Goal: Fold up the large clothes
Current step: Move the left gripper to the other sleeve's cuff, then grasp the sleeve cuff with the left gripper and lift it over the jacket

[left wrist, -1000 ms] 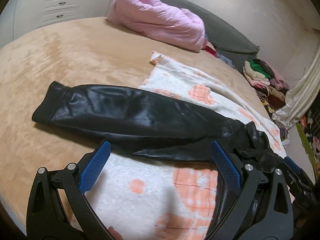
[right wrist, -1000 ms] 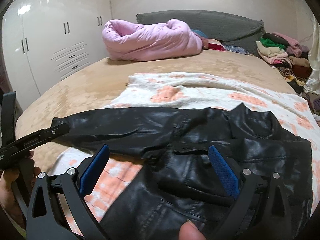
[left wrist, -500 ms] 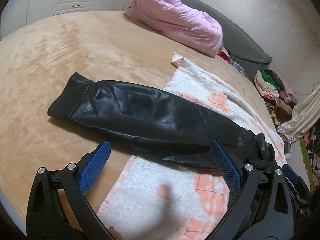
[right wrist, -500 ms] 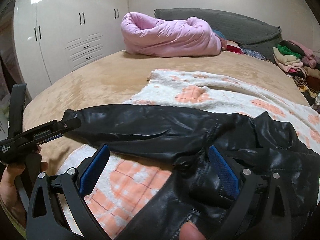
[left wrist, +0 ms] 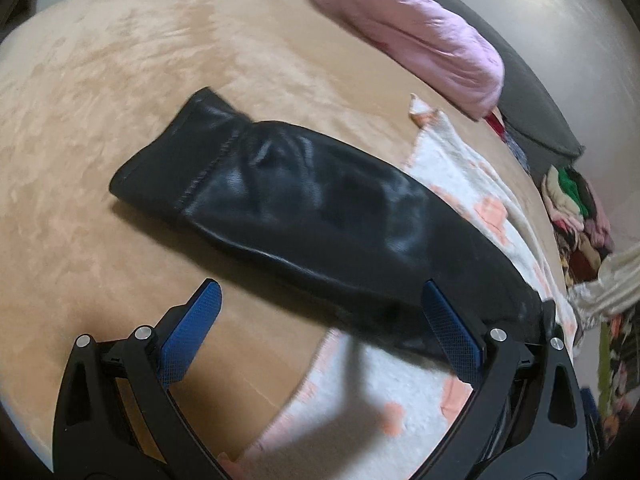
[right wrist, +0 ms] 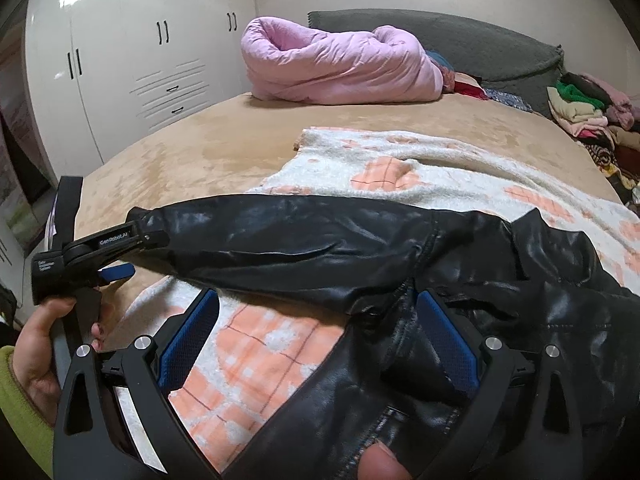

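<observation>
On the tan plush bedspread and the white blanket with orange checked patches lies the black leather jacket, its sleeve stretched toward 10 o'clock in the left wrist view. Left gripper is spread wide, gripping nothing, near the sleeve's cuff end. Right gripper is likewise released (jaws apart) over the jacket's armpit. At 12 o'clock sits a rolled pink quilt
</observation>
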`<state>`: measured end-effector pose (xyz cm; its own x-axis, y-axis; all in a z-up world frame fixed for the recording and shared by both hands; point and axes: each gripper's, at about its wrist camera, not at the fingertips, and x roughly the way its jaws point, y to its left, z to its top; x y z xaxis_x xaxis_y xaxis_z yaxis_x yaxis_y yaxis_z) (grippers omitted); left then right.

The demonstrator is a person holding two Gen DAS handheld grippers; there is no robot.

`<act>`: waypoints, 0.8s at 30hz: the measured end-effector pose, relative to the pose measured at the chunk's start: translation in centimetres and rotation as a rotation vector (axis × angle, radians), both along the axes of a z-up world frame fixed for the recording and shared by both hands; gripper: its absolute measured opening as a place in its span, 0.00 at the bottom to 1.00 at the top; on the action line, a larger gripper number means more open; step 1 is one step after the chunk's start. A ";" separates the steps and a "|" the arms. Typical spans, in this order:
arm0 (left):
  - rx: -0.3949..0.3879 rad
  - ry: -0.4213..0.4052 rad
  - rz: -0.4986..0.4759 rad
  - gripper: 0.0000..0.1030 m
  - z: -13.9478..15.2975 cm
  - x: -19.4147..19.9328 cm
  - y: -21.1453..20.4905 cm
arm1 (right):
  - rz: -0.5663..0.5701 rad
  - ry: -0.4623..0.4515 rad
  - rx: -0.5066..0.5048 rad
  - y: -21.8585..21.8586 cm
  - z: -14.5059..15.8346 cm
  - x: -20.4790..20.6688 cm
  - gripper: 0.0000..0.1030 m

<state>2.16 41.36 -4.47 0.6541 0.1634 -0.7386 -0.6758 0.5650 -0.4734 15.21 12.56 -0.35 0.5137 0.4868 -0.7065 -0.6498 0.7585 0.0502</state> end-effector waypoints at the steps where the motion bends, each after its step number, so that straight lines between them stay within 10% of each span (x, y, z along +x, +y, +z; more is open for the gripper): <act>1: -0.006 -0.008 0.006 0.91 -0.1 0.0 0.2 | -0.007 0.000 0.001 -0.3 0.0 0.1 0.96; 5: -0.023 -0.059 0.053 0.88 -0.6 0.1 1.4 | -0.025 0.003 0.003 -1.2 -0.1 0.4 0.96; 10: -0.059 -0.082 0.079 0.16 -1.3 0.6 2.0 | -0.053 0.006 0.005 -2.4 -0.2 0.6 0.96; 24: 0.131 -0.440 -0.053 0.00 11.1 -0.8 -4.6 | -0.174 0.004 0.015 -8.2 -0.8 1.5 0.96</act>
